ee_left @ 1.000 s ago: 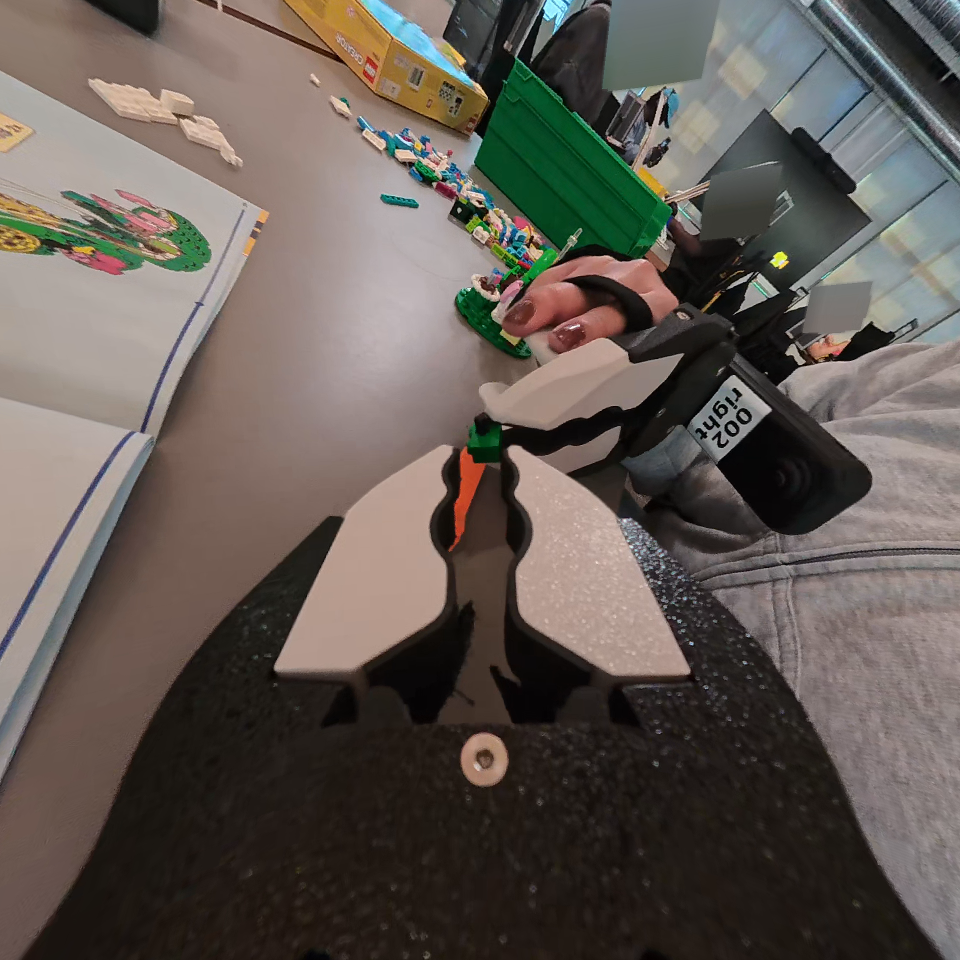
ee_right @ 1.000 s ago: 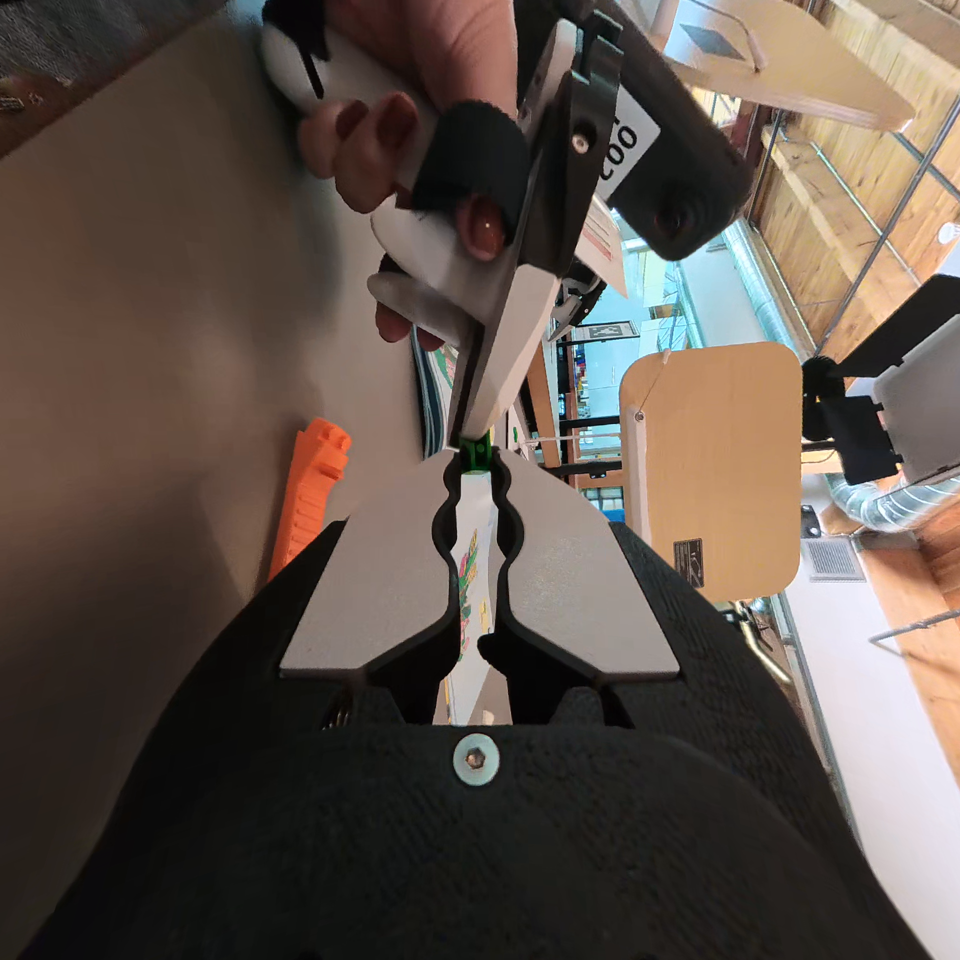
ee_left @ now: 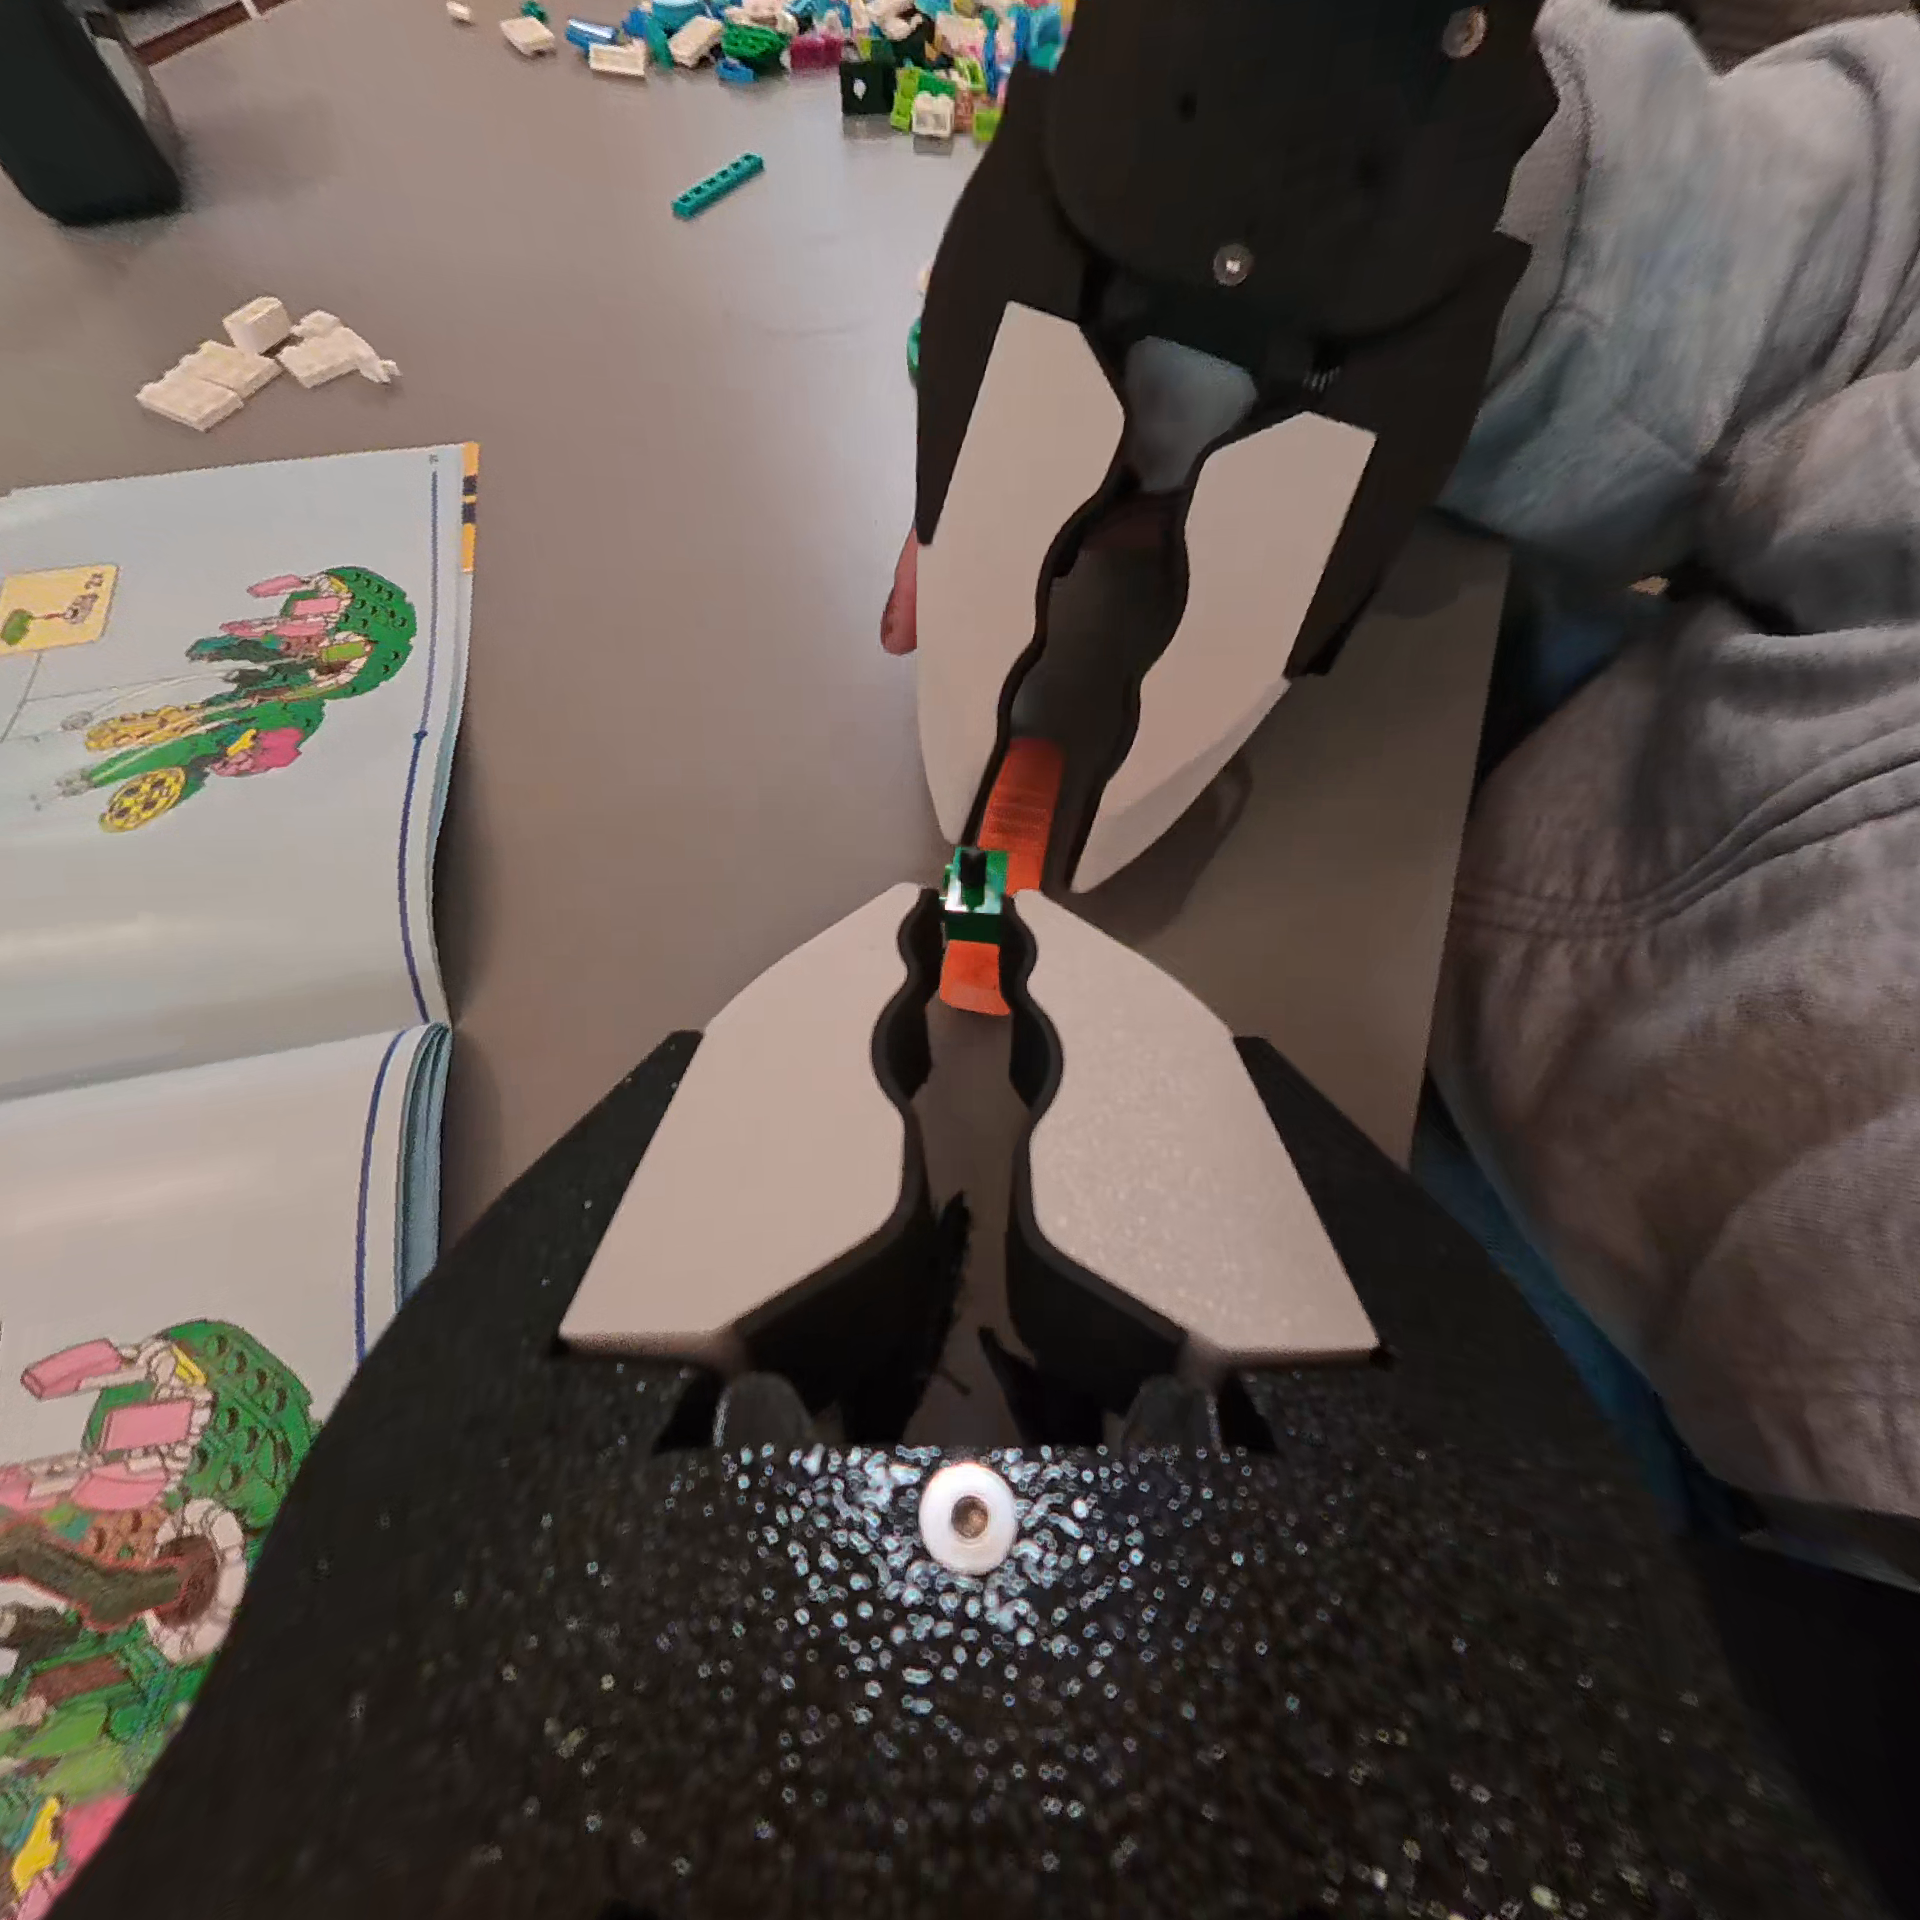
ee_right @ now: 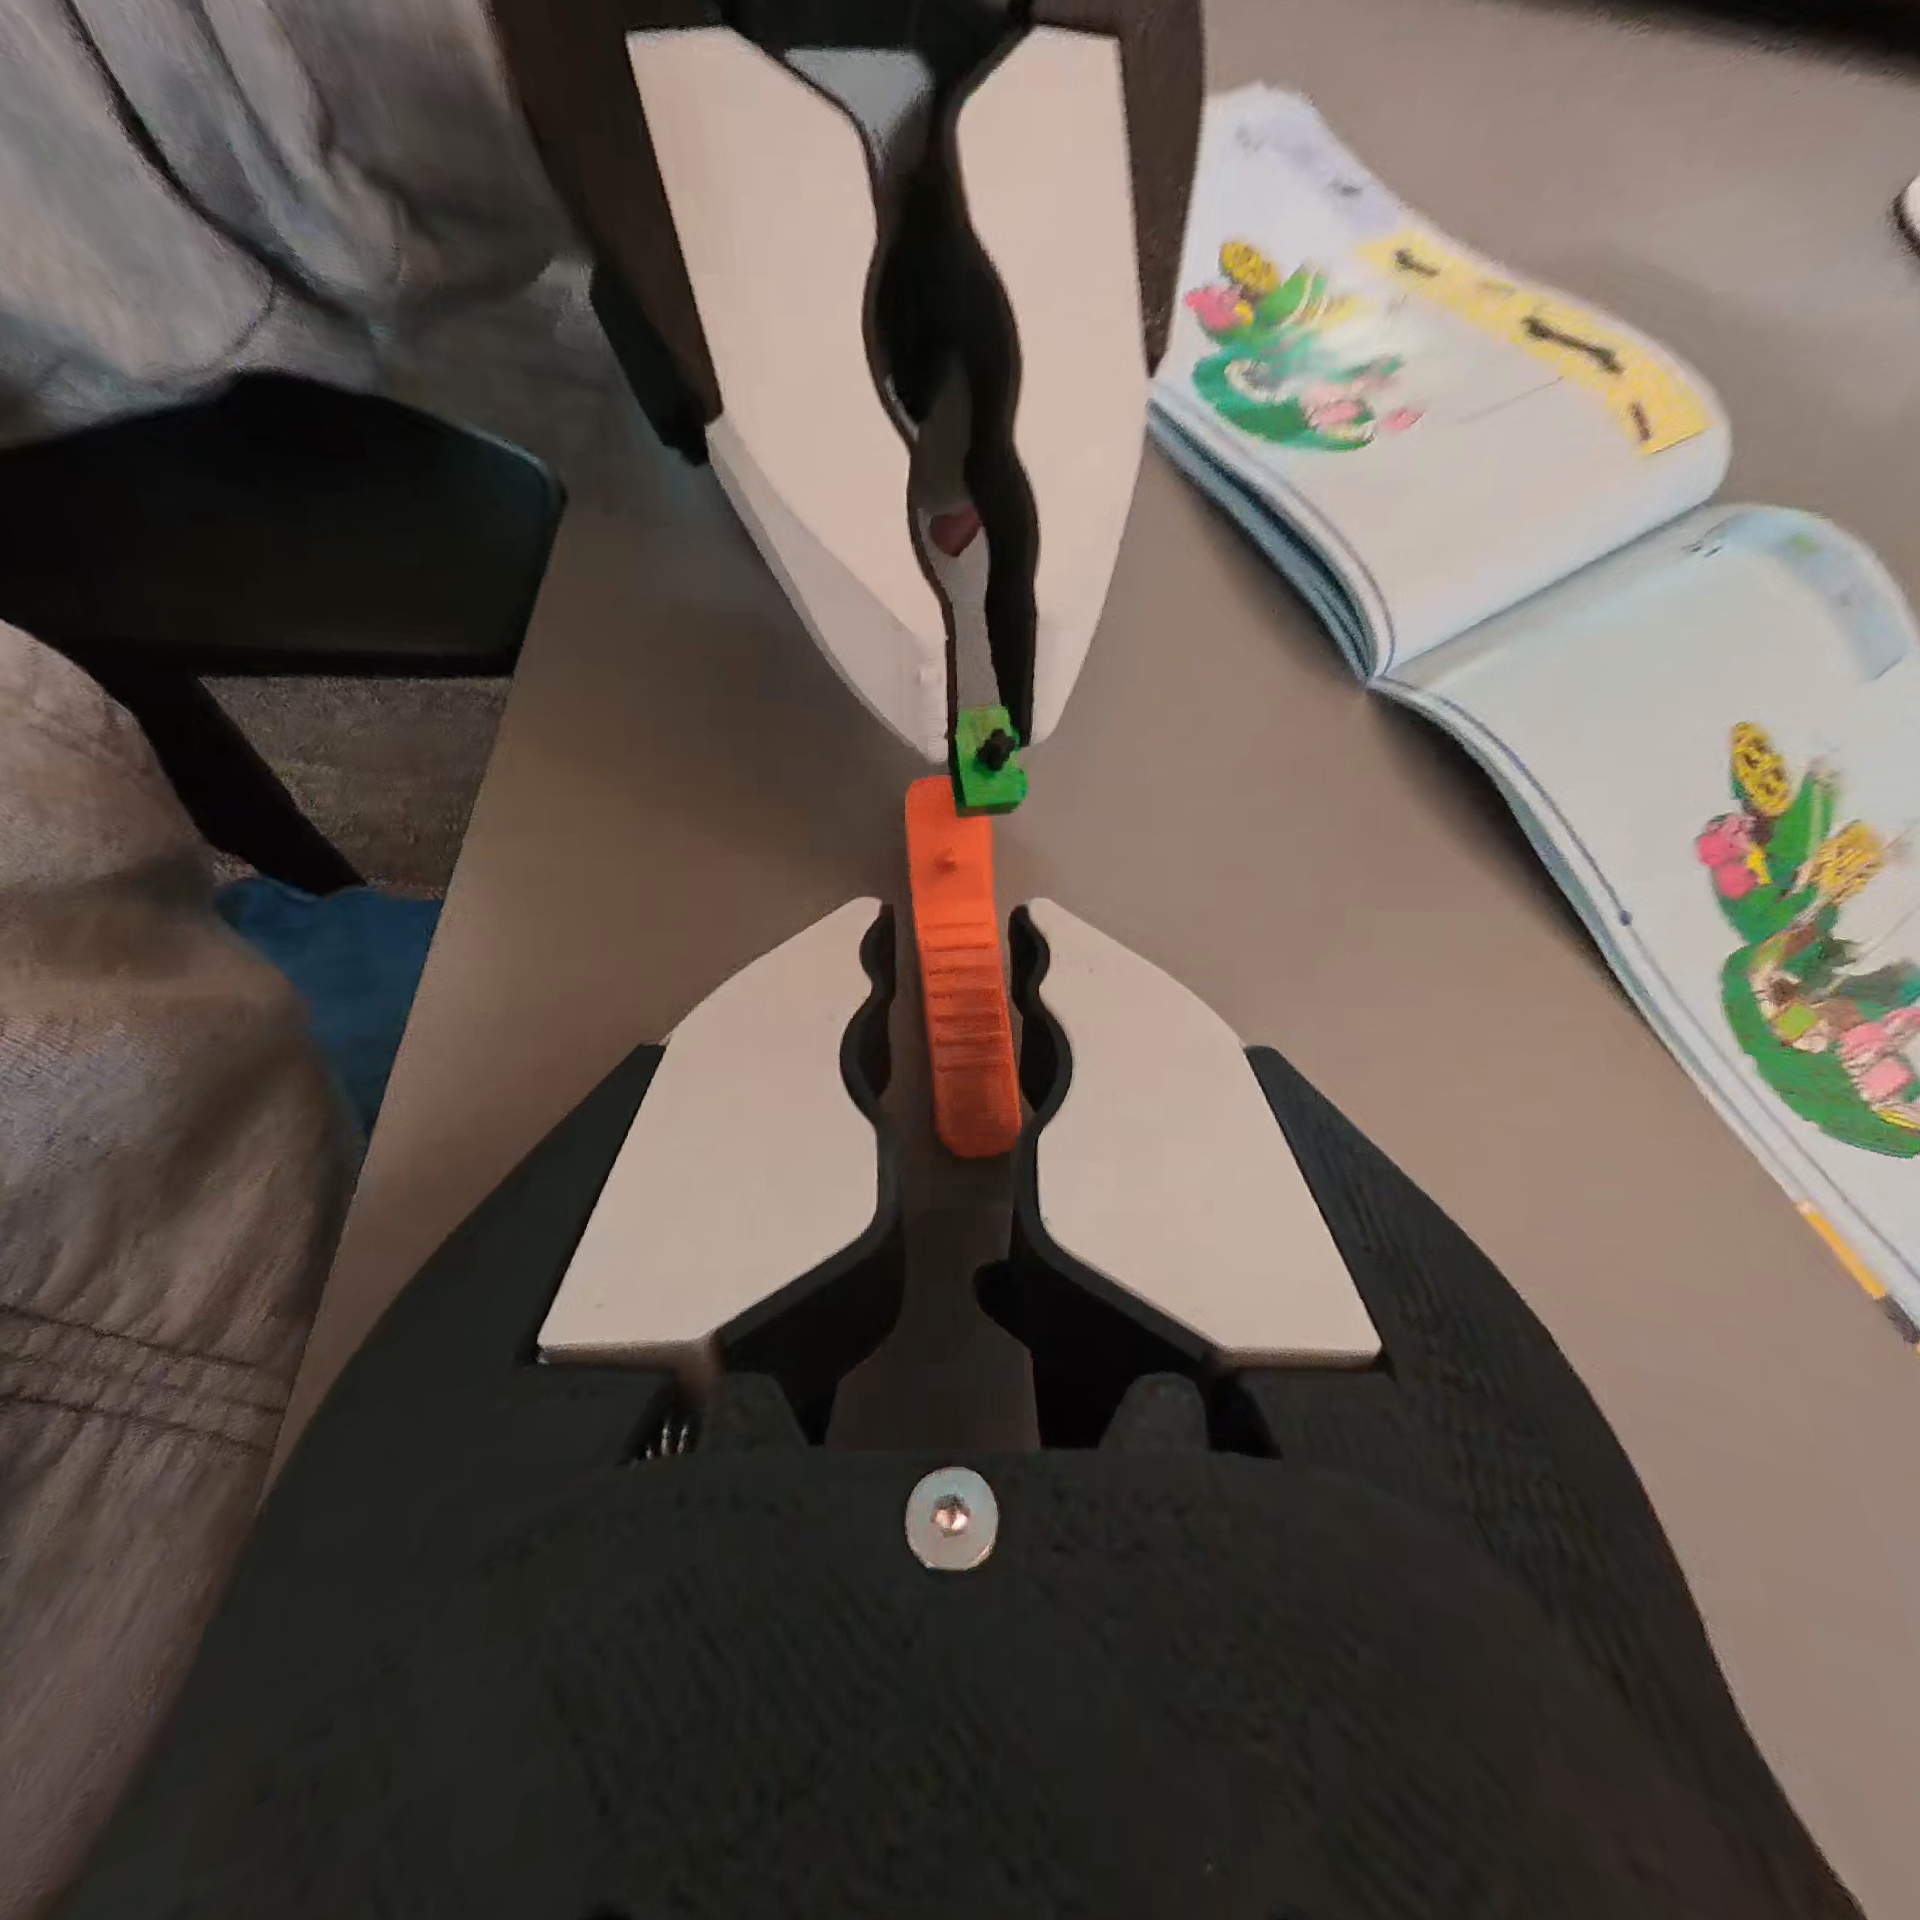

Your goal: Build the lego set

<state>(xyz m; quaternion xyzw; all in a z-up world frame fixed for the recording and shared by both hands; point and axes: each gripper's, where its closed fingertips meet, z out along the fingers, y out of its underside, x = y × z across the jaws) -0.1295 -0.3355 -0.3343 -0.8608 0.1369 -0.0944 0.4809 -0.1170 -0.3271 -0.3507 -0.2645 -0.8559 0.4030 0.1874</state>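
1. Left gripper [ee_left: 971, 906]: your fingers are pressed together on the green piece [ee_right: 987, 774], pinching it at the very tips.
2. Green piece: a small block held above the table [ee_left: 665, 540], between the two grippers. It sticks out past your left tips toward the right gripper. A black pin on one face points toward the right wrist camera. It is too small for you to tell a long axis.
3. Right gripper [ee_right: 956, 909]: your fingers are spread a little, tips facing the left gripper's tips and near them. You cannot tell whether they touch anything.
4. Separator [ee_right: 961, 997]: an orange tool, showing in the gap of your right fingers. Its long axis runs along the line from one gripper to the other, and its ribbed half is nearer the right camera. Its far end lies just below the green piece.
5. Booklet [ee_left: 229, 748]: open on the table on your left side, with coloured build pictures and yellow panels. Its print is too small or blurred to read.
6. White pieces [ee_left: 260, 358]: a small cluster beyond the booklet.
7. Teal beam [ee_left: 717, 185]: lies alone, lengthwise across the left view.
8. Pile [ee_left: 831, 42]: mixed coloured pieces at the table's far side.
9. Sleeve [ee_left: 1683, 935]: grey cloth along the table's right edge.
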